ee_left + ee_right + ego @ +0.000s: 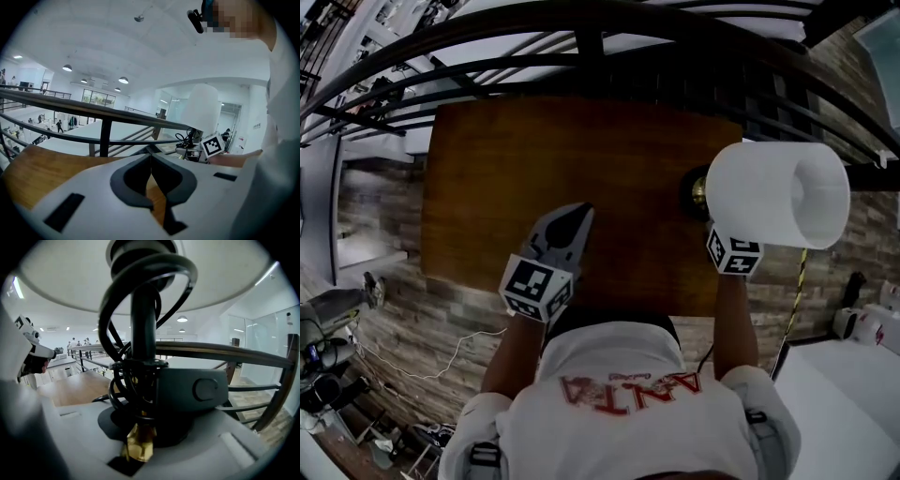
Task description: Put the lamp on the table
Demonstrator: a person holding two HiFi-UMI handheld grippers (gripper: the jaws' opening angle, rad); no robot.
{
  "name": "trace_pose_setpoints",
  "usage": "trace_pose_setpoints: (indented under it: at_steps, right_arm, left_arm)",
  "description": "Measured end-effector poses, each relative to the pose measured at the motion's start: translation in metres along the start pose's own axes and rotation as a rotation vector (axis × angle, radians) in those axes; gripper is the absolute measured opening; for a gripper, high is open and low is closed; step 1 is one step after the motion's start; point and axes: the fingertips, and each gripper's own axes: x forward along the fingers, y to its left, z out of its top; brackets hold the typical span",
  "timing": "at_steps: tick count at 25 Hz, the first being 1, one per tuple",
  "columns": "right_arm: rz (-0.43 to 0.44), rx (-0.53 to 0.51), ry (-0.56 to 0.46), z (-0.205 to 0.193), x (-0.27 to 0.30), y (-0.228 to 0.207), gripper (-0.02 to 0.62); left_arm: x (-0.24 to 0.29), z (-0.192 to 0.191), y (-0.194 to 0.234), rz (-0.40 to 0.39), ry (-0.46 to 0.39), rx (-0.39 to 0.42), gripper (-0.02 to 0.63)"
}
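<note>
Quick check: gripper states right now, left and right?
Left gripper: closed, holding nothing.
Right gripper: closed on the stem of the lamp.

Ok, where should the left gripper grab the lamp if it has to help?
Probably take the lamp by its thin dark stem just under the shade, coming in level from the person's left. The shade is far too wide for the jaws, and the right gripper clamps the stem lower down, by the brass fitting. Mind the cord looped around it.
</note>
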Motion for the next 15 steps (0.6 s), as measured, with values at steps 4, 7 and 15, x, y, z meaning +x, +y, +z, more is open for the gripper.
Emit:
trace_pose_setpoints:
  at_steps: [4,7,15]
  right_arm:
    - [-0.010,0.007,-0.001,-0.011,0.038,-0.028,0.071]
    - [-0.012,0.000,-0.001,-0.019,0.062,-0.036,0.071]
    - [-0.009,0.026,0.021,-0.038,0.100,-0.053,0.071]
  left_arm:
    - [0.015,-0.009,0.007,0.028,0.028,-0.022,0.009]
    - [0.017,-0.017,0.016,0.041,0.042,-0.057,0.009]
    - [0.034,-0.025,0.027,0.076,0.066,-0.062,0.009]
